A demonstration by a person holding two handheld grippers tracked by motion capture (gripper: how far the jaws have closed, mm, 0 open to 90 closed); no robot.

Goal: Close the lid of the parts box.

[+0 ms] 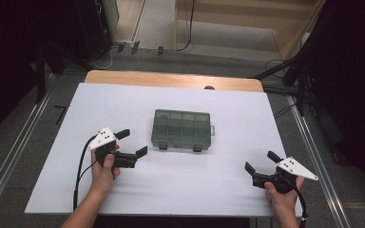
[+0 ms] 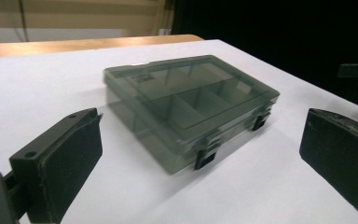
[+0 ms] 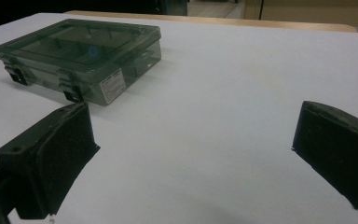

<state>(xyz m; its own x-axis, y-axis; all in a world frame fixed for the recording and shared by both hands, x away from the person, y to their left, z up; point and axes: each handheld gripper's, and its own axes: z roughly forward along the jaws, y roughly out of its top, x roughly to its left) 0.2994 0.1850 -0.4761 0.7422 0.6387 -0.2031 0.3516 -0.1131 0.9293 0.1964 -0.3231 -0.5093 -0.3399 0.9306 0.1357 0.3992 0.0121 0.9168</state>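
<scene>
Overhead first: smoky translucent compartment box [image 1: 182,129] lying flat and closed near the middle of the white board [image 1: 247,190], two dark latches on the edge facing the person. Left gripper [image 1: 133,142] just beside the box's near left corner, aimed at it, jaws spread wide with nothing between them. Right gripper [image 1: 261,161] well apart from the box, off its near right corner, jaws likewise wide and empty. Judged as the approach stage, box not yet gripped or opened.

Next, left gripper view: compartment box [image 2: 191,107] straight ahead, framed between the two black jaws but apart from both pads. Lid dark and see-through, dividers visible beneath it, cells apparently empty. Both latches [image 2: 204,158] down on the front wall, so seemingly shut. Probably calls for easing forward to steady the box or to catch a latch, with care not to shove the light plastic across the smooth board.

Lastly, right gripper view: compartment box [image 3: 81,56] far off toward the upper left, beyond the left-hand jaw, a white label [image 3: 112,86] on its short end wall. Jaws standing wide over bare board. Likely needs a long reach toward the latch side before lending any help.
</scene>
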